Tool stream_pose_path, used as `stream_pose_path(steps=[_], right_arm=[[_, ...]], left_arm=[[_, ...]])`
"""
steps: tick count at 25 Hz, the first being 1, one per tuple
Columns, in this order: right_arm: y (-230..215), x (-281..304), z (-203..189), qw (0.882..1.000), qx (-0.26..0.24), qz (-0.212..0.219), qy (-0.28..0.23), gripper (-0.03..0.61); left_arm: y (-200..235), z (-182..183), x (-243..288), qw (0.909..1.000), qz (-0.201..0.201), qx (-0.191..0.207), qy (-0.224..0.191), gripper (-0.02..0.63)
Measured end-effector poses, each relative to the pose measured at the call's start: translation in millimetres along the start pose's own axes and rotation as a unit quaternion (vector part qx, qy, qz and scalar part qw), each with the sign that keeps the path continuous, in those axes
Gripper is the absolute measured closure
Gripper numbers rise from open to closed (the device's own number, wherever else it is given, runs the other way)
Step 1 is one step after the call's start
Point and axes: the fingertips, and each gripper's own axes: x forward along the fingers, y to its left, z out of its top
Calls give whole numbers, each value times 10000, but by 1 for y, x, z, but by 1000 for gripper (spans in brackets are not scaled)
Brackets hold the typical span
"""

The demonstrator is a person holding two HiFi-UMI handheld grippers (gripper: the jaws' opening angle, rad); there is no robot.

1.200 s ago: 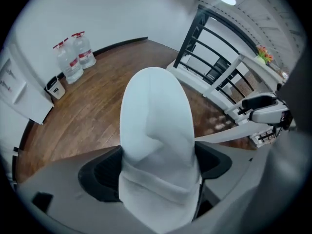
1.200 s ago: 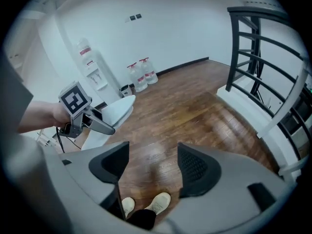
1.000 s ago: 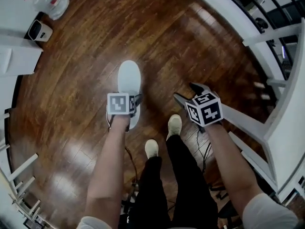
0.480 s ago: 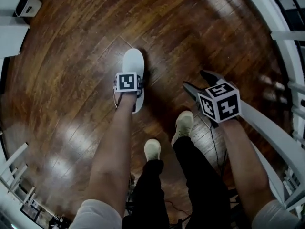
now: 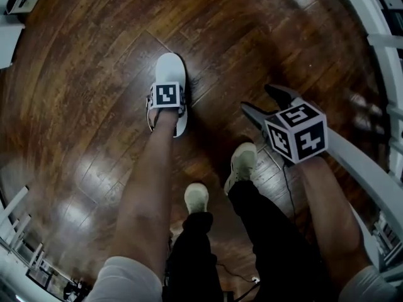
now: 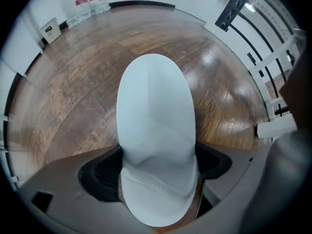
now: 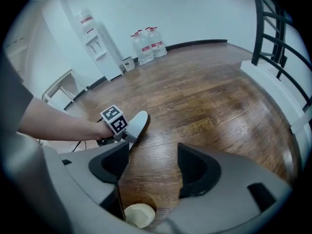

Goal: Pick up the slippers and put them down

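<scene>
A white slipper (image 5: 170, 69) hangs toe-forward low over the brown wood floor; I cannot tell whether it touches the boards. My left gripper (image 5: 167, 109) points straight down and is shut on the slipper's heel end. In the left gripper view the slipper (image 6: 156, 126) fills the middle, squeezed between both dark jaws of the left gripper (image 6: 157, 167). My right gripper (image 5: 267, 106) stands open to the right, with only bare floor between its jaws. The right gripper view shows the right gripper (image 7: 153, 167), the slipper (image 7: 138, 122) and the left gripper's marker cube (image 7: 114, 119).
The person's two pale shoes (image 5: 242, 163) (image 5: 196, 197) stand just behind the grippers. A white railing (image 5: 378, 24) runs along the right. Water bottles (image 7: 148, 44) and a dispenser (image 7: 97, 48) stand by the far wall. A cable (image 5: 286, 187) trails by the right foot.
Both grippers have sunk towards the floor. The slipper has gone down with the left gripper and now sits far lower. The right gripper's jaws stay apart.
</scene>
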Motion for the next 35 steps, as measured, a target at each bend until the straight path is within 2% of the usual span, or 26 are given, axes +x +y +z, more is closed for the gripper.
stream_pose_path(steps=[4,7,14,18,22,25,32,35], right_arm=[[0,0,2,10000,25,-13,-50,244],[2,-5,6,10000,1,-5,-75,244],[9,-10,10,10000,-37,-4,-57,244],[17,-22,9,10000,-4,17,33,244],[39,-42,5,9995,-52,133,280,244],[56,-68,8,9992,-79,151,372,244],[113,-152,18,9984,-122,219,505,244],[129,-192,24,9988,-86,121,466,244]], left_arm=[[-5,-3,1,9998,-149,-70,93,146],[-5,-2,-2,9998,-166,-1,115,91],[-3,-1,-14,9999,-94,87,115,87],[-11,-3,-39,9998,-199,44,-16,87],[-14,-15,-83,9997,-181,139,81,87],[-17,-14,-125,9997,-150,149,-85,87],[-52,-39,-242,9972,-717,169,-139,87],[-48,-50,-297,9987,-445,235,-85,87]])
